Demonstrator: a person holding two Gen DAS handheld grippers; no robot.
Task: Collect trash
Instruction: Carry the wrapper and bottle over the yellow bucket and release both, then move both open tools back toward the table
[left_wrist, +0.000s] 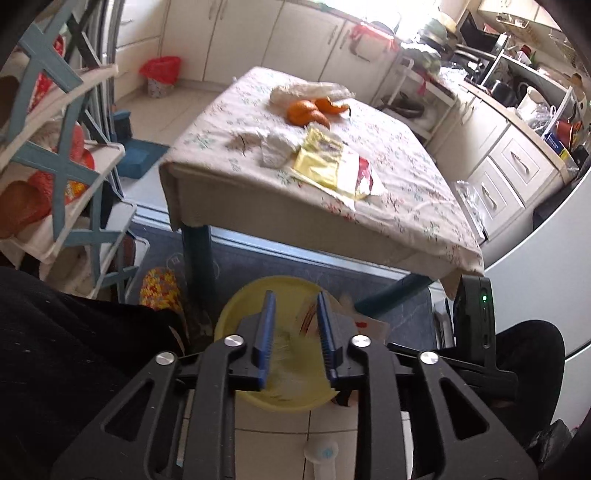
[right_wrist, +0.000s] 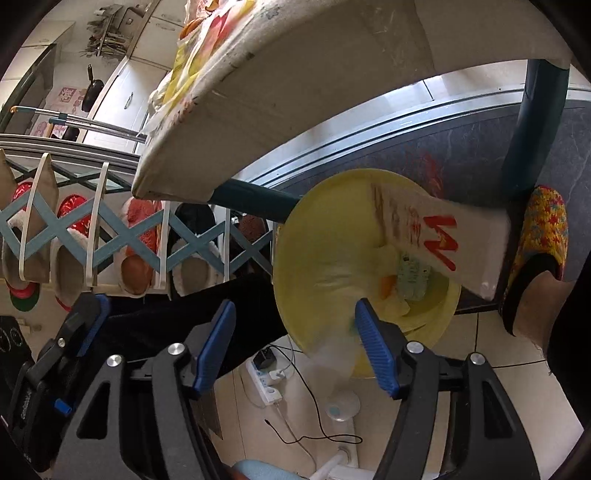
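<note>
Trash beside oranges on table

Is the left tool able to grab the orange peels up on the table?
Probably not from here. The left tool hangs low over the yellow basin, while the orange peels lie far up the table.

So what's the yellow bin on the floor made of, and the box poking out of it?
The yellow bin looks like plastic: smooth, evenly coloured, slightly glossy wall. The box seems to be thin cardboard with a printed coating: flat white panels, sharp folded edges, red lettering. Neither is certain from looks alone.
</note>
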